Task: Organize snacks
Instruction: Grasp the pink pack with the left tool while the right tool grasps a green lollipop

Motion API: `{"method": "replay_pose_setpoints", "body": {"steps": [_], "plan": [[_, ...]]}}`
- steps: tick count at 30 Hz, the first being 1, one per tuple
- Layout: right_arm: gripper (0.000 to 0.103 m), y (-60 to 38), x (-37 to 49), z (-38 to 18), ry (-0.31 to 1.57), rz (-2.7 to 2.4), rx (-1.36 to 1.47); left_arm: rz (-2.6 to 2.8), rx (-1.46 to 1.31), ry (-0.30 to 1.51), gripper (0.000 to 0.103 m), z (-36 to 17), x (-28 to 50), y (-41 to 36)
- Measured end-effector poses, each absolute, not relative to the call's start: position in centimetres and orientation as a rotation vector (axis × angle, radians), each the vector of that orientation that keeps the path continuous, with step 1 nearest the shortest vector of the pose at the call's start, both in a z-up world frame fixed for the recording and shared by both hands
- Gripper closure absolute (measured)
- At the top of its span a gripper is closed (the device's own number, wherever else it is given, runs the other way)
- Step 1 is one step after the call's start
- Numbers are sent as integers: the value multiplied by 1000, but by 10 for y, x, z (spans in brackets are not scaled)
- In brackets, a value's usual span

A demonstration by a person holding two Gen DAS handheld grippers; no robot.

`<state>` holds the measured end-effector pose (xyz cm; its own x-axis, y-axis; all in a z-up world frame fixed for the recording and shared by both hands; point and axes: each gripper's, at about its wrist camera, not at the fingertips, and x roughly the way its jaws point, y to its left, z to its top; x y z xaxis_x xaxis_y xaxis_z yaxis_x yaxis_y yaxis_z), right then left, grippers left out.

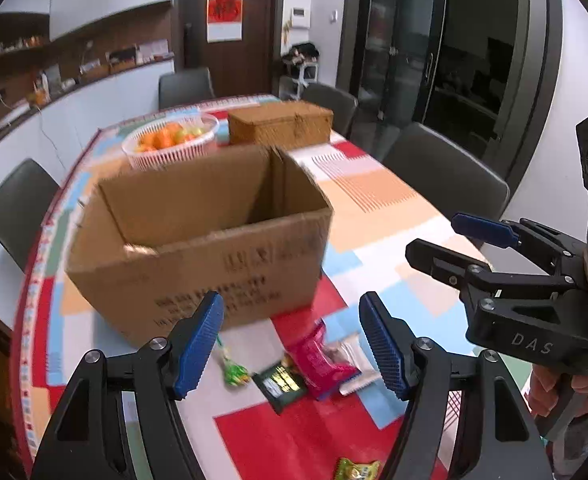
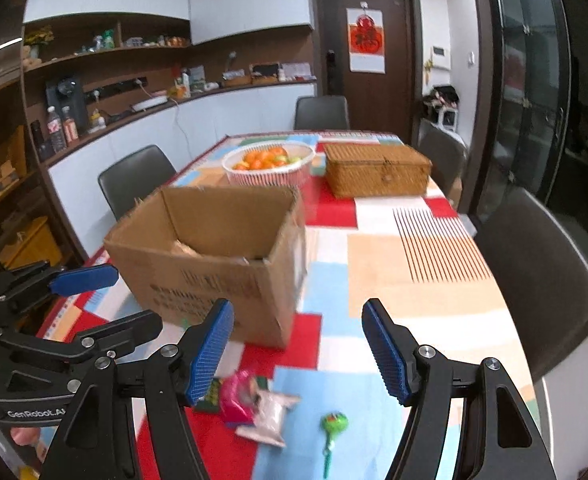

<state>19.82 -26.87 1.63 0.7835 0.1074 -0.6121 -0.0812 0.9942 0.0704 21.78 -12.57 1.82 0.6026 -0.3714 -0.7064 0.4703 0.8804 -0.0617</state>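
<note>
Snacks in bright crinkled wrappers, clustered before open cardboard box

The patchwork-clothed surface carries an open cardboard box, fruit basket, wicker box and scattered snack packets.

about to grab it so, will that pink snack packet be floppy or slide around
The pink snack packet looks like thin crinkled film, so probably floppy and light. Its glossy wrap may slip in a claw. It overlaps the clear packet, which might drag along.
</note>
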Motion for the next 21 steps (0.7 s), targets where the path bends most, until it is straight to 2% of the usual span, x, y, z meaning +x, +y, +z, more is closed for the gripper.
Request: {"method": "replay_pose_setpoints", "body": {"steps": [21], "plan": [[35,-297,191,-87,925,34,154,-533,70,1063,35,-75,235,-144]]}}
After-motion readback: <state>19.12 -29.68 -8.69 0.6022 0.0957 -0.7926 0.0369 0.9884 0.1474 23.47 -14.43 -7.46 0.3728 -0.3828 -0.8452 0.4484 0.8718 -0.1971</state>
